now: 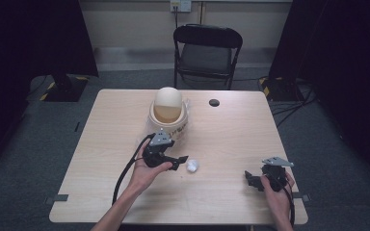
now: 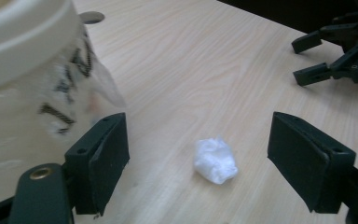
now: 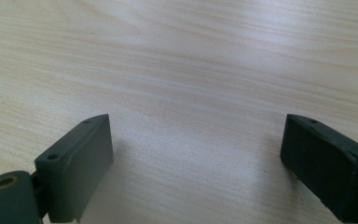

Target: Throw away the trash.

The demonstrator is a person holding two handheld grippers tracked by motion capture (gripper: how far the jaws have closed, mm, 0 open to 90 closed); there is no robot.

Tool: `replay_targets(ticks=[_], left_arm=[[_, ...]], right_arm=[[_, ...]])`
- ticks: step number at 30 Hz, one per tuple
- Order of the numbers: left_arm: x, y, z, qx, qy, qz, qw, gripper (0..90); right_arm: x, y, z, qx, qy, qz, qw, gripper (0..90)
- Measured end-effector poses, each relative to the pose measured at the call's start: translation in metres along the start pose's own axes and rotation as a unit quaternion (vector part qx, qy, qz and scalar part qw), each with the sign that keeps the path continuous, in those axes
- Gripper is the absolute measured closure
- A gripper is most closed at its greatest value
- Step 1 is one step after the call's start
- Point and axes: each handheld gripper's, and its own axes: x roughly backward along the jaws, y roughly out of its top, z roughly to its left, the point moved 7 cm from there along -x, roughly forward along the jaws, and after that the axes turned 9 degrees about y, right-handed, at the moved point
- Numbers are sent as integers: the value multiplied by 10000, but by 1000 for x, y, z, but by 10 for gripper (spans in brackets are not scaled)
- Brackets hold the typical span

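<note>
We see the table (image 1: 231,144) lit evenly from above, bright against dark curtains and a dim floor at both sides of the high view. That view is soft and grainy. In the left gripper view the white wad (image 2: 215,160) between the jaws of the left gripper (image 2: 198,170) is fairly sharp, while the cream container (image 2: 23,79) beside the left-hand jaw blurs. Under the right gripper (image 3: 196,170) a pale sheen crosses the wood ahead, and soft shadows lie beside each jaw.

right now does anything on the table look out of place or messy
One thing: a crumpled white wad lies loose on the bare table, beside the lidded cream bin. The left claw is open around it, not touching.
</note>
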Motion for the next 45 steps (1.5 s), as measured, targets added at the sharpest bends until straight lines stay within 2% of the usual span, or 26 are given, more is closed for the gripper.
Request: replay_targets(ticks=[2, 4, 7, 8, 9, 14, 16, 19, 21, 25, 28, 29, 31, 37, 40, 42, 43, 45], left_arm=[[-3, -2, -3, 13, -45, 3, 10000, 194], [-9, -8, -10, -33, -147, 118, 9998, 194], [-14, -14, -14, -107, -136, 249, 9995, 193], [-16, -15, -16, -67, -191, 240, 9995, 193], [-20, -19, -18, -94, -117, 318, 9994, 195], [-29, -29, -21, -29, -182, 528, 9984, 197], [-34, -35, -23, -171, -193, 693, 9973, 197], [-37, -36, -25, -168, -195, 688, 9973, 208], [-44, -38, -28, -286, -203, 710, 9969, 237], [-56, -41, -27, -216, -211, 752, 9967, 281], [-60, -44, -24, -326, -2, 828, 9960, 299], [-62, -44, -24, -271, 17, 802, 9964, 302], [-63, -44, -24, -249, 5, 812, 9964, 318], [-66, -45, -31, -416, -51, 850, 9955, 338], [-69, -46, -31, -404, -10, 872, 9954, 372], [-70, -47, -31, -400, 32, 896, 9952, 436], [-71, -49, -30, -486, 91, 906, 9947, 450], [-69, -48, -31, -546, 73, 927, 9942, 502]], right_arm=[[0, 0, 0, 2, 0, -1, 10000, 86], [0, 0, 0, 1, 0, 0, 10000, 85], [0, 0, 0, 1, -1, 0, 10000, 86], [0, 0, 0, 1, -1, 0, 10000, 86], [0, 0, 0, 4, 2, -5, 10000, 86], [0, 0, 0, 16, 1, -2, 10000, 86], [0, 0, 0, 9, 2, -4, 10000, 86], [0, 0, 0, 7, 2, -6, 10000, 86], [0, 0, 0, 14, 3, 1, 10000, 85], [0, 0, 0, 7, 3, -3, 10000, 85], [0, 0, 0, 5, 3, -4, 10000, 86], [0, 0, 0, 4, 2, -5, 10000, 86], [0, 0, 0, 15, 3, -1, 10000, 86], [0, 0, 0, 13, 4, 0, 10000, 86], [0, 0, 0, -1, 3, -1, 10000, 86], [0, 0, 0, -5, 18, 2, 10000, 86], [0, 0, 0, -6, 18, 2, 10000, 86], [0, 0, 0, -5, 14, -2, 10000, 86]])
